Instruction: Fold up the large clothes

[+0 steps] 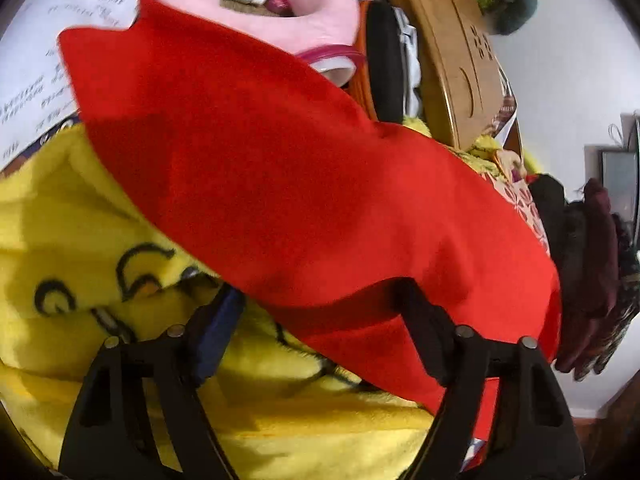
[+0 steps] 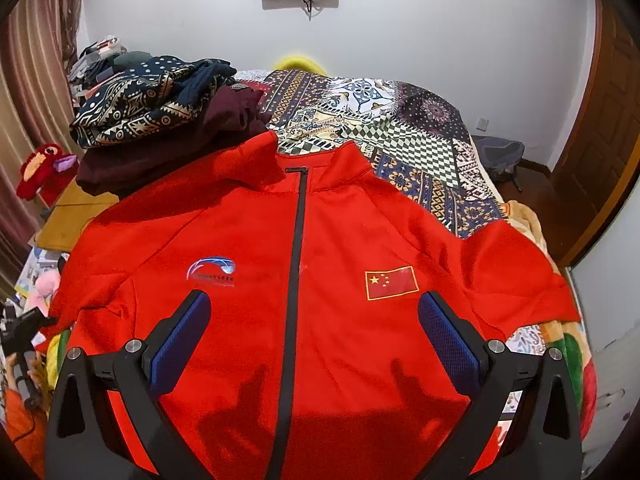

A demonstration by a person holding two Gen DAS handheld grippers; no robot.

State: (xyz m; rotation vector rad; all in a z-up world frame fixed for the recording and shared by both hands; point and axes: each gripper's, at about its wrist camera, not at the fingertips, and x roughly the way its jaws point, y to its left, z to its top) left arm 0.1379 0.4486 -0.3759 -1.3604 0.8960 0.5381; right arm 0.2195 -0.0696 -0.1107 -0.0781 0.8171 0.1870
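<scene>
A red zip jacket (image 2: 320, 280) lies front-up on the bed, with a black zipper down the middle, a flag patch on one chest and a blue logo on the other. My right gripper (image 2: 314, 320) is open and empty, hovering above the jacket's chest with a finger on each side of the zipper. In the left wrist view a red sleeve or side of the jacket (image 1: 280, 168) stretches across the frame. My left gripper (image 1: 320, 304) is open at the sleeve's lower edge; the red cloth drapes over the tip of its right finger (image 1: 424, 332).
A yellow cartoon blanket (image 1: 80, 240) lies under the sleeve. A pile of dark patterned clothes (image 2: 152, 108) sits at the jacket's upper left. A patchwork bedspread (image 2: 400, 136) covers the bed beyond the collar. A red plush toy (image 2: 44, 168) and clutter lie at the left.
</scene>
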